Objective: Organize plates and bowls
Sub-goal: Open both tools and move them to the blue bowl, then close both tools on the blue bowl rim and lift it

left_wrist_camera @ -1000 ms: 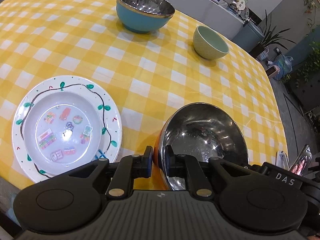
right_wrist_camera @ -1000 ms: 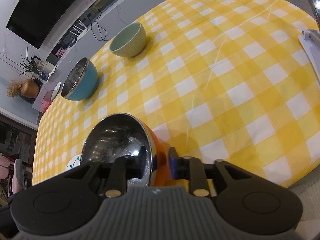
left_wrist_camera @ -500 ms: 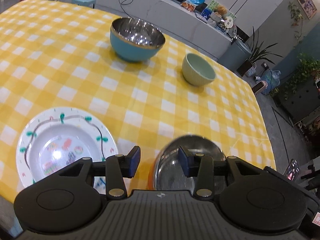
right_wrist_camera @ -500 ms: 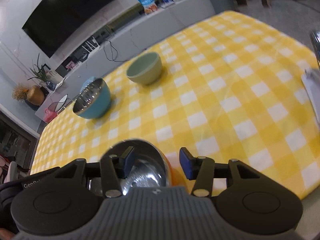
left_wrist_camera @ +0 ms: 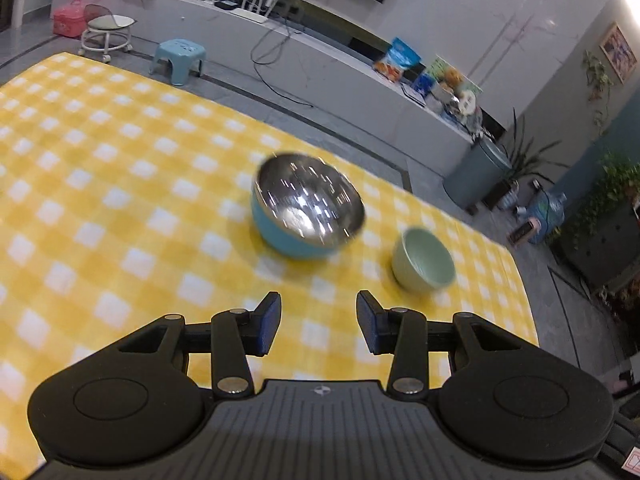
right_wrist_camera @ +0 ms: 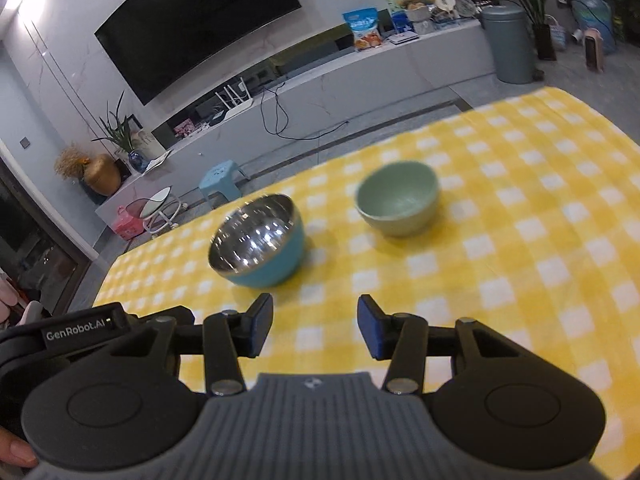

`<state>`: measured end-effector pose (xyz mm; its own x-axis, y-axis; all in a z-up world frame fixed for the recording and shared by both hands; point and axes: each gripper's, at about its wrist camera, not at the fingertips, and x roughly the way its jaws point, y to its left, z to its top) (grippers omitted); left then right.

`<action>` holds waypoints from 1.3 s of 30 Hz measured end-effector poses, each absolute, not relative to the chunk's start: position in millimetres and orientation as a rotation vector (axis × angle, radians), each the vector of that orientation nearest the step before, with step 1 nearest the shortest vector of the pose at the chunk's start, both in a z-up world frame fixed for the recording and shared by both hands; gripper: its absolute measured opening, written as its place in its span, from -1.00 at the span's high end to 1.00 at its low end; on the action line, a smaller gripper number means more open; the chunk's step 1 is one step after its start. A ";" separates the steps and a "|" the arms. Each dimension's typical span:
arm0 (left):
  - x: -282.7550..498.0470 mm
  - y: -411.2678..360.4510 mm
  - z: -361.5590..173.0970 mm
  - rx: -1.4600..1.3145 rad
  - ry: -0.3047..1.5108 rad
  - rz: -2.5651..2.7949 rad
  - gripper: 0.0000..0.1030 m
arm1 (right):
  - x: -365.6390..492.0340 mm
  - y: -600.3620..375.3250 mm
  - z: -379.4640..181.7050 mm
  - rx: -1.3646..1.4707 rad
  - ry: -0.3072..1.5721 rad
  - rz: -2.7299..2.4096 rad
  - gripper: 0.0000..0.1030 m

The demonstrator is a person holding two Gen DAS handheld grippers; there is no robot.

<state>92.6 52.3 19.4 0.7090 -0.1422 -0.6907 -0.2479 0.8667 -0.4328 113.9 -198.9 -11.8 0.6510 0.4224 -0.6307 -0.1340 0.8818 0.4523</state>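
Observation:
A blue bowl (left_wrist_camera: 306, 216) with a shiny steel inside stands on the yellow checked tablecloth (left_wrist_camera: 100, 208), and a pale green bowl (left_wrist_camera: 423, 266) sits to its right. My left gripper (left_wrist_camera: 318, 322) hangs open above the cloth, nearer than both bowls, with nothing between its fingers. In the right wrist view the blue bowl (right_wrist_camera: 256, 246) is ahead to the left and the green bowl (right_wrist_camera: 398, 204) ahead to the right. My right gripper (right_wrist_camera: 314, 328) is open and empty too, short of both bowls. The orange bowl and the painted plate are out of view.
Beyond the table's far edge (left_wrist_camera: 320, 136) are a long grey counter (left_wrist_camera: 280, 40) with snack bags, a small blue stool (left_wrist_camera: 178, 56), a rolling stool (left_wrist_camera: 106, 32), a grey bin (right_wrist_camera: 508, 44) and potted plants. A dark screen (right_wrist_camera: 192, 24) hangs on the wall.
Both grippers let go of the orange steel bowl, opened, and rose and tilted up. The orange bowl and the painted plate dropped out of view; the blue and green bowls now lie ahead.

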 end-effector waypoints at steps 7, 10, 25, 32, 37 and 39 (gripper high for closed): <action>142.5 85.6 13.6 -0.499 0.790 0.098 0.08 | 166.7 -154.1 -9.0 0.333 0.841 0.303 0.08; 160.0 90.9 9.5 -0.449 0.795 0.090 0.03 | 189.9 -135.8 -13.5 0.304 0.863 0.274 0.08; 219.6 111.2 -22.9 -0.460 0.866 0.086 -0.14 | 260.8 -100.4 -56.8 0.345 1.037 0.239 0.10; 230.9 112.1 -34.5 -0.427 0.897 0.085 0.22 | 273.2 -101.7 -70.2 0.396 1.083 0.244 0.39; 235.9 108.9 -36.2 -0.401 0.915 0.069 0.50 | 277.8 -101.2 -74.8 0.397 1.089 0.236 0.59; 237.1 107.4 -36.2 -0.389 0.921 0.075 0.59 | 278.7 -102.4 -75.6 0.409 1.095 0.229 0.63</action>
